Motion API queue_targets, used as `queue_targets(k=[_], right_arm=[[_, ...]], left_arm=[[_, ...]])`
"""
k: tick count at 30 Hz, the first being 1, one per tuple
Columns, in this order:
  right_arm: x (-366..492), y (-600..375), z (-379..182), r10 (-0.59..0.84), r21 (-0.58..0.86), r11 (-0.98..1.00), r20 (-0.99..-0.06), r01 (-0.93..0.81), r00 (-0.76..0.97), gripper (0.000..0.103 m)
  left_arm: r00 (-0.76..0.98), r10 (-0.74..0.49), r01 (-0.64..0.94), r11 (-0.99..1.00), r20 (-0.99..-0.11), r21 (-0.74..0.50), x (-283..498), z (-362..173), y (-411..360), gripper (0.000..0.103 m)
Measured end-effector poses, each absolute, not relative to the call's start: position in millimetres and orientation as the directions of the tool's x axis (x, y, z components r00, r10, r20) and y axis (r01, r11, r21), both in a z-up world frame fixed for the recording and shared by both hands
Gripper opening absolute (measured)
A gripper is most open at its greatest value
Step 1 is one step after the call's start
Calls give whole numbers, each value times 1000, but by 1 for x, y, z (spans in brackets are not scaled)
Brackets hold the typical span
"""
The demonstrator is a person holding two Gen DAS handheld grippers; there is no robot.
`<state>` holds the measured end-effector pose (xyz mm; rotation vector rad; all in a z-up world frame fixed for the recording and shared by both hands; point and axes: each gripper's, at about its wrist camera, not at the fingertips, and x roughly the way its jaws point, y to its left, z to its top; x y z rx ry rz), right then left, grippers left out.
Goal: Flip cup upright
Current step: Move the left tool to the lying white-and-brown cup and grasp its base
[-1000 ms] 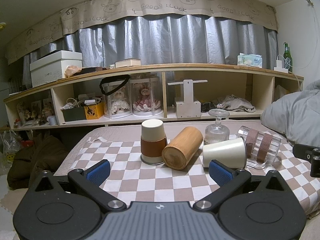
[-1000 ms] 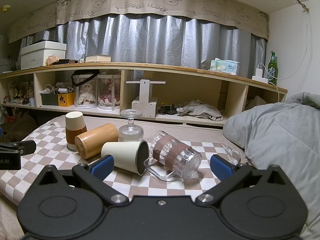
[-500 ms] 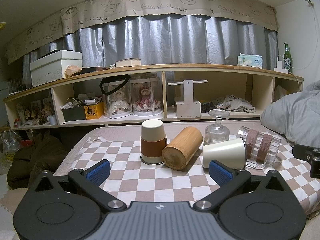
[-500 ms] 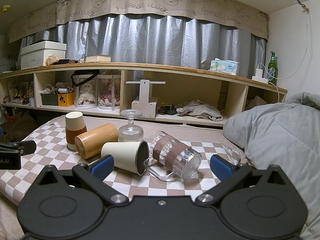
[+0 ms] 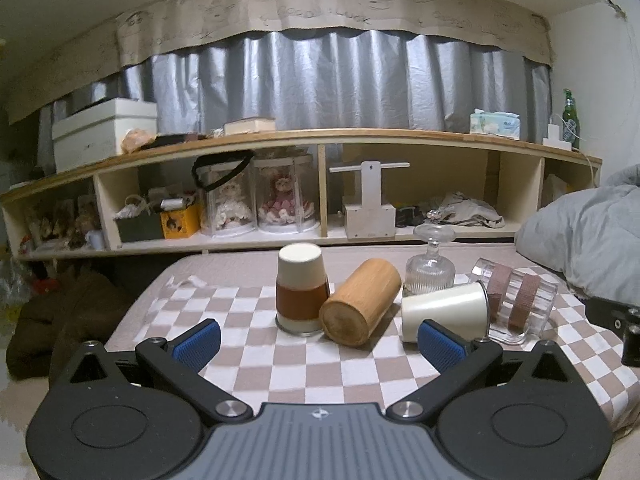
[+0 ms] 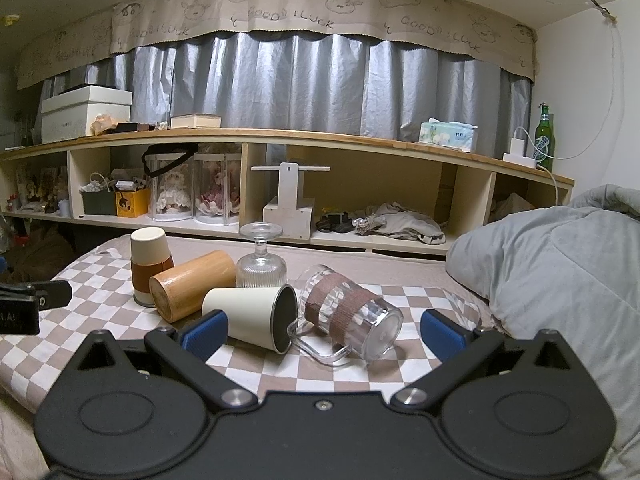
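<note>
Cups sit clustered on the checkered cloth (image 5: 256, 364), five pieces total. Cream cup (image 6: 256, 314) lies on its side, dark mouth facing the glass mug (image 6: 352, 312), which is also tipped over, handle down on the cloth. Bamboo cup (image 5: 360, 306) lies on its side too, resting against the brown-sleeved cup (image 5: 301, 292), which stands mouth down. Ribbed stemmed glass (image 6: 261, 258) behind them is inverted, foot up. Left hand-held gripper (image 5: 318, 342): released, blue pads wide apart, nothing between them, hovering short of the cluster; right pad overlaps the cream cup in the left wrist view, but contact looks unlikely, hard to tell with the fisheye. Right hand-held gripper (image 6: 322, 332): also released, jaws spread, framing the cream cup and glass mug from the near side, not gripping either. Grey duvet (image 6: 560, 264) lies right of the cloth.
</note>
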<state>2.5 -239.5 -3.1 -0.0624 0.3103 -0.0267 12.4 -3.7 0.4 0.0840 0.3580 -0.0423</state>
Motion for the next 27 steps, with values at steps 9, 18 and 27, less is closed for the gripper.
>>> queue_targets(k=[9, 18, 27], right_arm=[[8, -246, -5, -27, -35, 999, -297, 17, 954, 103], [11, -256, -11, -8, 7, 1000, -299, 10, 954, 103], [21, -264, -19, 15, 39, 999, -327, -2, 945, 103]], left_arm=[[933, -107, 160, 978, -342, 131, 57, 14, -4, 102], [908, -131, 216, 960, -398, 177, 130, -3, -10, 95], [903, -36, 116, 980, -427, 162, 200, -20, 4, 91]])
